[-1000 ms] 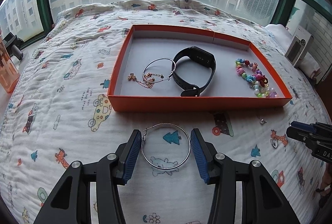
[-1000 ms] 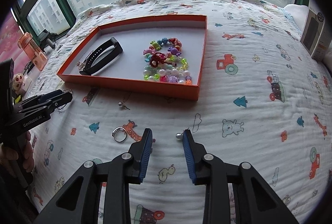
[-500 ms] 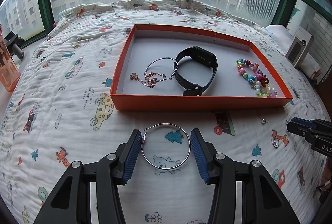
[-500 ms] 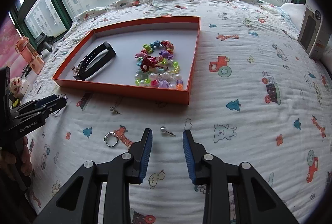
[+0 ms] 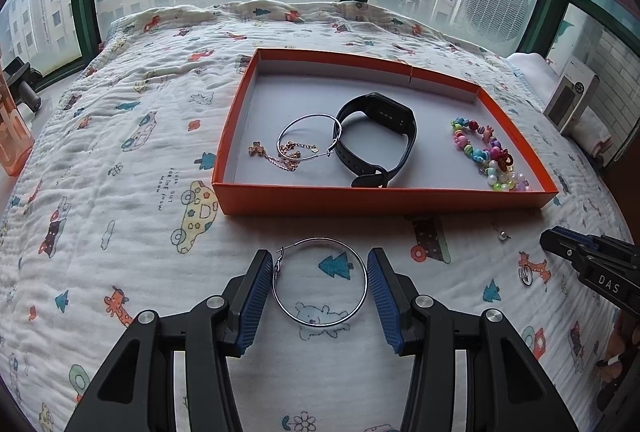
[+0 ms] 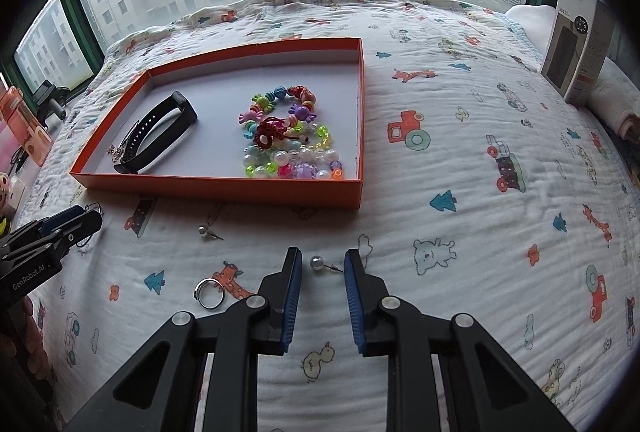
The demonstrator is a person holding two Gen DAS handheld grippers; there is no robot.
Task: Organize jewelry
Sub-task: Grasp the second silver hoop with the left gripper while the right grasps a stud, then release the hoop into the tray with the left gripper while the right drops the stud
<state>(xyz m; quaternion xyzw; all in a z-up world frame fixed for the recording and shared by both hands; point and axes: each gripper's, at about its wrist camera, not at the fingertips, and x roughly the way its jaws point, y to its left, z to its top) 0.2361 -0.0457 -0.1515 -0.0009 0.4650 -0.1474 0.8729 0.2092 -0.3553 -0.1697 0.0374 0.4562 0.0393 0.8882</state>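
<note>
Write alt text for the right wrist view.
The right claw straddles a pearl stud earring on a cartoon-print quilt, its jaws just closing but not yet touching it. A silver ring and second pearl stud lie nearby; beyond, an orange tray holds a black band and beads.

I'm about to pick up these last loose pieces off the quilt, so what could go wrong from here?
1. The pearl stud is tiny and round. The right gripper jaws have just been closing around it without touching it yet, and it may squirt out or sink into the soft quilt.
2. The hoop earring lies flat between the left gripper jaws; a squeeze could bend it or flip it away.
3. The ring and second stud nearby could get knocked.
</note>
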